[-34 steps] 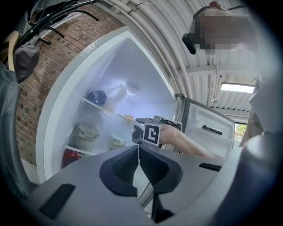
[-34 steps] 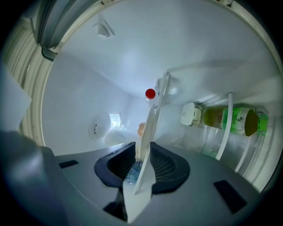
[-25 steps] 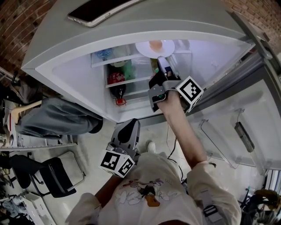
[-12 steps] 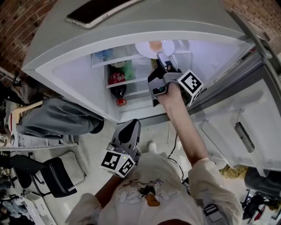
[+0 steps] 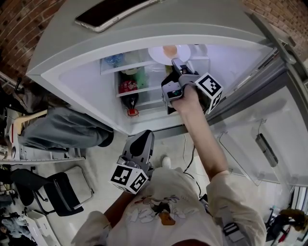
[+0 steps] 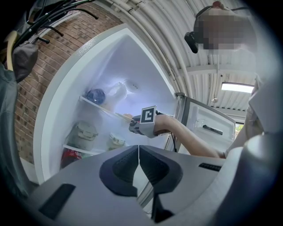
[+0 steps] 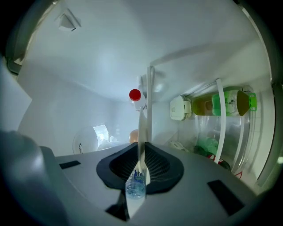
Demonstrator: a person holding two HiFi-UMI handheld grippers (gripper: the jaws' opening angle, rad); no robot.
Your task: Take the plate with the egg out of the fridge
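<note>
Clamping the near rim of the plate (image 7: pixel 143 128): right gripper (image 7: pixel 142 162), both jaws pressed onto the thin white edge, which stands upright between them in the right gripper view. In the head view this gripper reaches into the upper part of the fridge (image 5: pixel 159 26), with its marker cube (image 5: pixel 210 92) facing up and the person's arm stretched out behind it.

Plate, head view: white, round, at top-shelf level, toward the right of the cavity. Whether it rests on the shelf or is raised off it cannot be told.

Egg (image 5: pixel 169 49): brownish, lying on the plate, beyond the pinched rim.

Left gripper (image 6: pixel 139 160): jaws pressed together, nothing between them. It is held low near the person's chest, pointing toward the fridge and well apart from the shelves.

Other contents:
- Red-capped bottle (image 7: pixel 135 95), behind the plate.
- Green bottle (image 5: pixel 139 77), on the middle shelf.
- Cola bottle (image 5: pixel 129 91), beside the green bottle and below it.
- Blue-topped container (image 5: pixel 112 59), on the top shelf at the left.

Fridge door (image 5: pixel 269 144): swung wide open at the right.

Phone (image 5: pixel 113 12): lying flat on top of the fridge.
</note>
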